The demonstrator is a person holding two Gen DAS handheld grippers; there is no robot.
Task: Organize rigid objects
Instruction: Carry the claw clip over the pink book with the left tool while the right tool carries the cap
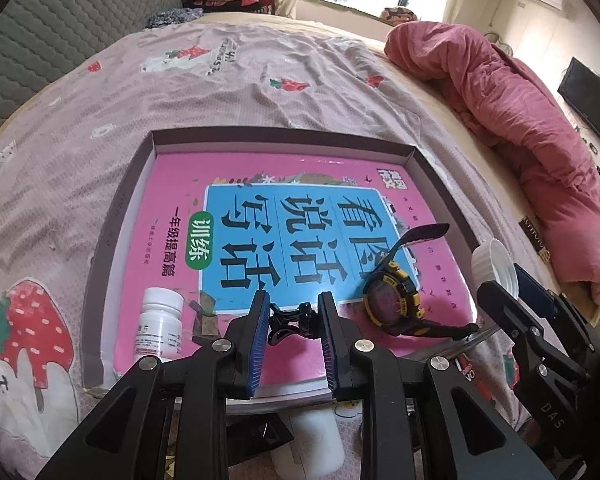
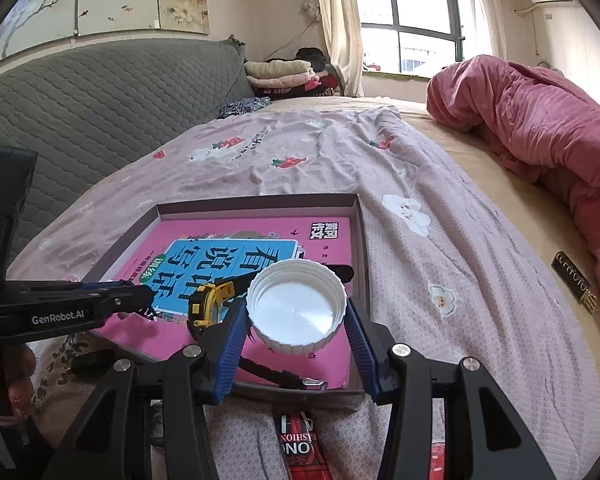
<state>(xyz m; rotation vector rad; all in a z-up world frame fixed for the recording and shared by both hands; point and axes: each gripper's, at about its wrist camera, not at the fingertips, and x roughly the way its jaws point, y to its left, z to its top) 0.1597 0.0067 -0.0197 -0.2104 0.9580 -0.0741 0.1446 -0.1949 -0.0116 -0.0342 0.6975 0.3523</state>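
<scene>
Your left tool (image 1: 294, 334) is closed most of the way, blue pads pinching a small black clip-like part (image 1: 290, 322); I can't tell exactly what the part is. It sits just above the near edge of the pink book (image 1: 260, 184) lying flat inside the shallow box tray (image 1: 112, 216) on the bed.

Your right tool (image 2: 296, 320) is spread fairly wide and has hold of the white ribbed cap (image 2: 296, 306), open side facing the camera, one pad on each side of the rim. The cap hangs over the near right part of the tray, above the book.

Already in the tray, on the book:
- white pill bottle (image 1: 160, 324), lying at the near left corner
- yellow-and-black watch (image 1: 392, 296), near right, straps splayed out, face up. In the right view it is partly hidden behind the cap.

Your two tools are close together, the left one coming in from the left edge of the right view.

Tray rests on the pink strawberry-print sheet (image 1: 80, 128). Red quilt (image 2: 540, 128) bunched up well apart to the right. A red packet (image 2: 300, 444) lies on the sheet just short of the tray's near wall.
</scene>
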